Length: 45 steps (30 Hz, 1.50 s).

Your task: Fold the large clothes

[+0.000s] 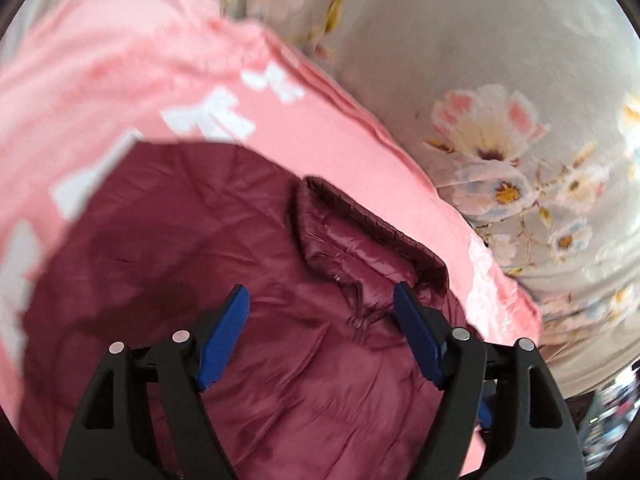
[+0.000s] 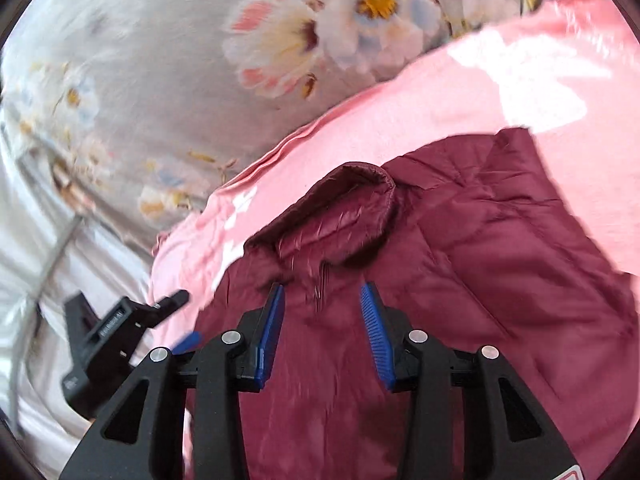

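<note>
Maroon puffer jacket (image 1: pixel 240 280) lying spread on a pink blanket with white bows (image 1: pixel 360 152), itself over a grey floral bedsheet (image 1: pixel 460 40) on what looks like a bed. Quilted body smoothed fairly flat, collar (image 1: pixel 360 232) standing up at the near edge by the blanket's border, its shiny lining turned toward the cameras.

Left hand-held gripper (image 1: pixel 322 300) spread wide over the cloth just below the collar — nothing between the blue pads (image 1: pixel 224 340), no fabric pinched. Right hand-held gripper (image 2: pixel 322 300) likewise parted, narrower than the left, hovering above the same neck area, pads (image 2: pixel 272 332) clear of the cloth. From the right wrist view, the other hand-held gripper seen at lower left, over the blanket edge and the sheet (blurred, so its jaws hard to read from there).

Judged from how things lie: garment laid out and flattened, both tools empty above it, so either between folds or just after one. Sleeves not visible in either view — possibly already tucked under or over the body, cannot tell. No clear stacked fold line seen across the body, though the far edge reads straight in the left view, perhaps a folded side. Likely left to do: at least one more fold of the body toward the collar, then a tidy of the bundle.
</note>
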### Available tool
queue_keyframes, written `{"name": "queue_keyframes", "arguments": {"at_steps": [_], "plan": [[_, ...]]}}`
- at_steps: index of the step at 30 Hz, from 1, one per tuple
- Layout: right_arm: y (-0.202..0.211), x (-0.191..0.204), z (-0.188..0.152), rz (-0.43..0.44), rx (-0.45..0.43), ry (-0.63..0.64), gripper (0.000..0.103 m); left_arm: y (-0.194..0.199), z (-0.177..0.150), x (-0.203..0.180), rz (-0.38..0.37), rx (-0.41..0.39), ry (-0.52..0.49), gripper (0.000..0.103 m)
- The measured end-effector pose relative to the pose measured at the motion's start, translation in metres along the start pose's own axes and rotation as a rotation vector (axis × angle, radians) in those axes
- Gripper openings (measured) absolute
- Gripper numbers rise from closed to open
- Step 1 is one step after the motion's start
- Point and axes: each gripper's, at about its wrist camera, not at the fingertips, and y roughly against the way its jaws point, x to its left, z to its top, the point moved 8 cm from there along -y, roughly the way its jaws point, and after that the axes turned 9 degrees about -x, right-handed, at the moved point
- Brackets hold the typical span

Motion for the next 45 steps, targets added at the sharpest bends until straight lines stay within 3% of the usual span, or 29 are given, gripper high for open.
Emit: {"name": "queue_keyframes", "arguments": {"at_steps": [4, 8, 10, 11, 12, 13, 15, 18, 20, 22, 27, 30, 40, 45], "plan": [[-0.035, -0.018, 0.003, 0.036, 0.032, -0.132, 0.041, -0.045, -0.008, 0.014, -0.017, 0.093, 0.138, 0.072], [-0.063, -0.027, -0.001, 0.06, 0.064, -0.214, 0.041, -0.068, -0.013, 0.017, -0.062, 0.133, 0.242, 0.071], [-0.071, -0.027, 0.0, 0.058, 0.061, -0.219, 0.037, -0.073, -0.012, 0.012, -0.076, 0.14, 0.227, 0.061], [-0.073, -0.025, 0.002, 0.06, 0.058, -0.22, 0.03, -0.075, -0.012, 0.008, -0.079, 0.144, 0.213, 0.046], [-0.074, -0.024, 0.004, 0.067, 0.057, -0.215, 0.022, -0.077, -0.011, 0.005, -0.083, 0.149, 0.201, 0.022], [-0.075, -0.02, 0.008, 0.075, 0.052, -0.204, 0.009, -0.08, -0.01, 0.001, -0.084, 0.158, 0.18, 0.01], [-0.064, -0.012, 0.016, 0.097, 0.02, -0.165, 0.008, -0.076, -0.003, -0.006, -0.088, 0.139, 0.147, 0.007], [-0.025, 0.006, 0.023, 0.139, -0.051, -0.029, 0.007, -0.045, 0.012, -0.011, -0.13, 0.069, 0.098, 0.006], [-0.01, 0.004, 0.013, 0.114, -0.054, 0.053, 0.006, -0.02, 0.014, -0.011, -0.152, 0.036, 0.035, 0.006], [-0.013, -0.008, -0.002, 0.047, -0.018, 0.13, 0.006, -0.014, 0.006, -0.002, -0.127, 0.028, -0.011, 0.006], [-0.035, -0.032, -0.029, -0.082, 0.051, 0.204, 0.006, -0.04, -0.029, 0.025, -0.023, 0.084, -0.064, 0.006], [-0.043, -0.037, -0.035, -0.13, 0.067, 0.252, 0.005, -0.052, -0.039, 0.031, -0.003, 0.09, -0.079, 0.006], [-0.052, -0.039, -0.04, -0.231, 0.059, 0.365, 0.004, -0.061, -0.052, 0.024, 0.075, -0.004, -0.256, 0.008], [-0.052, -0.036, -0.042, -0.247, 0.055, 0.401, 0.005, -0.058, -0.051, 0.027, 0.089, -0.015, -0.278, 0.008]]}}
